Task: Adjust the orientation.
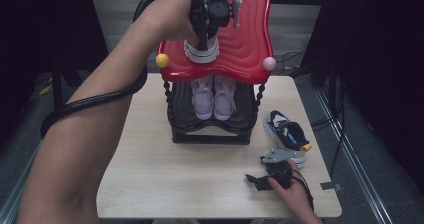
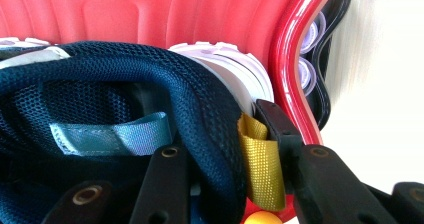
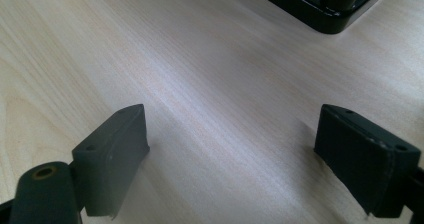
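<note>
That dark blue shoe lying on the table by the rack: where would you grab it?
Grip the navy shoe at its heel collar beside the yellow pull tab, coming from above. It rests sole-down, opening up, so one jaw could slip inside. The right gripper, open, sits nearest.

Both arms are bare, with no sleeves. The left gripper (image 1: 212,9) is black, and a thick, ribbed black cable runs from it along the forearm. Its fingers (image 2: 162,184) are flat black bars with round screw holes. The right gripper (image 1: 275,176) is black too, with a grey three-cornered plate on top. Its fingers (image 3: 112,154) look like dull dark blocks, maybe rubber-faced.
</note>
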